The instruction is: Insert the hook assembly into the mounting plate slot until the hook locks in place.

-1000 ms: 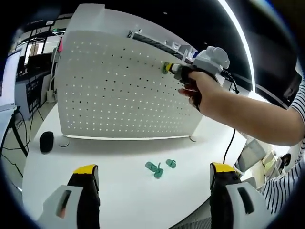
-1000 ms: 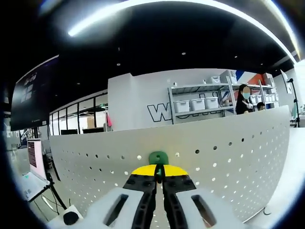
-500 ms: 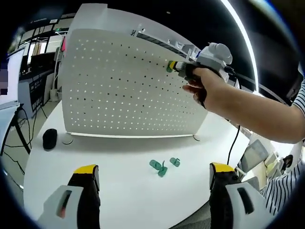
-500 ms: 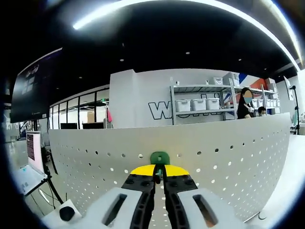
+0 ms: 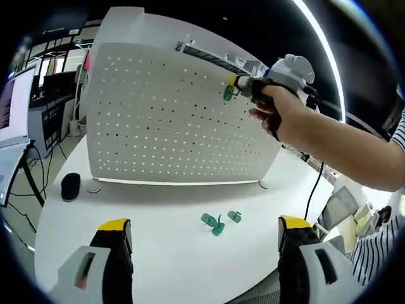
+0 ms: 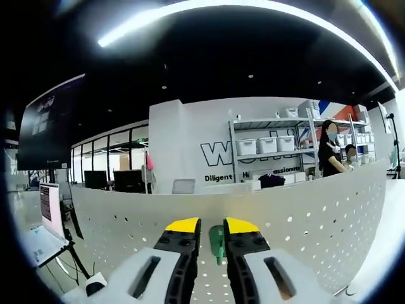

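Two grippers, one pegboard, one green hook on the board, and a small cluster of loose green hook pieces on the table, about three, too small to count for sure.

Left gripper view: the left gripper [image 5: 205, 237] shows two yellow-tipped jaws set wide apart with nothing between them, low over the white table [image 5: 158, 266]. Loose hook pieces [image 5: 218, 221] lie on the tabletop between the jaw lines, ahead of the tips and apart from both. White pegboard [image 5: 171, 120] stands upright on the table behind them. One dark round object [image 5: 71, 185] sits on the table near the board's lower left corner, with a pale disc just beside it. A person's hand [image 5: 281, 111] holds the right gripper [image 5: 237, 82] up at the board's upper right edge. The green hook [image 5: 228, 93] hangs on the board just below and beside that gripper's tip.

Right gripper view: the right gripper [image 6: 210, 226] has its jaws slightly parted, a narrow gap. The hook [image 6: 217, 244] sits in that gap, on the pegboard [image 6: 304, 234] face; jaw contact cannot be told. Containers: three white bins [image 6: 267, 145] in a row on a shelf rack [image 6: 278, 142] beyond the board, contents not visible. Two people stand at the far right. One monitor [image 6: 50, 209] is at the left.
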The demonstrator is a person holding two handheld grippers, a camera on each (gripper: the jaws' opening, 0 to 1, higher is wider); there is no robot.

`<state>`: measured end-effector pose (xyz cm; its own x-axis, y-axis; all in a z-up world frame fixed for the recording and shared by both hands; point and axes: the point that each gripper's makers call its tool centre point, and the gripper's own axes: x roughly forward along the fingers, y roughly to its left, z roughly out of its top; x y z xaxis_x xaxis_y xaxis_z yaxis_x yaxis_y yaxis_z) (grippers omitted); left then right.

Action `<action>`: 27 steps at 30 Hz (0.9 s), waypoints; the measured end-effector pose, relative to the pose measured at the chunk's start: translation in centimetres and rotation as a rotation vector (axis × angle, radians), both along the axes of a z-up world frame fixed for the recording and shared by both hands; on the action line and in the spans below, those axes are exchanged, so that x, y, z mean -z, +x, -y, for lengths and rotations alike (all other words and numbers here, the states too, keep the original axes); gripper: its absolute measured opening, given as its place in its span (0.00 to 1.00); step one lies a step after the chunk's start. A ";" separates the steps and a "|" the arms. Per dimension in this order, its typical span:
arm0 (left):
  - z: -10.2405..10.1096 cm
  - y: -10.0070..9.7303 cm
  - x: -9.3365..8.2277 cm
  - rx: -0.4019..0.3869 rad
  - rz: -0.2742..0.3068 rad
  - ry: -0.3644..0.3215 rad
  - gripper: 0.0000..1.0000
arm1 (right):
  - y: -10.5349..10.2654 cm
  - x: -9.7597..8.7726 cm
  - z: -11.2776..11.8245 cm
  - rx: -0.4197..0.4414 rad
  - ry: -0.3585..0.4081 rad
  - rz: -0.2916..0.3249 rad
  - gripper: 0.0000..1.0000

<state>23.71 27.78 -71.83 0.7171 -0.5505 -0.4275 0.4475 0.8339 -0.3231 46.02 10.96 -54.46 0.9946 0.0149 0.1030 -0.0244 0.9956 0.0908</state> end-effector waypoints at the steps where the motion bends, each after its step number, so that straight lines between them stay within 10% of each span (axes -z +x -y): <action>1: 0.1 0.0 -0.2 0.002 0.003 -0.001 0.98 | -0.1 -0.2 0.0 -0.002 0.000 0.003 0.16; 27: -0.4 -1.7 -0.1 -0.002 0.004 0.009 0.98 | -6.4 3.9 5.1 -0.014 0.004 -0.098 0.28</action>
<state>22.05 28.23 -71.71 0.7197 -0.5457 -0.4291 0.4476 0.8373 -0.3140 39.58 5.85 -58.41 0.9996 0.0290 0.0058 -0.0294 0.9948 0.0978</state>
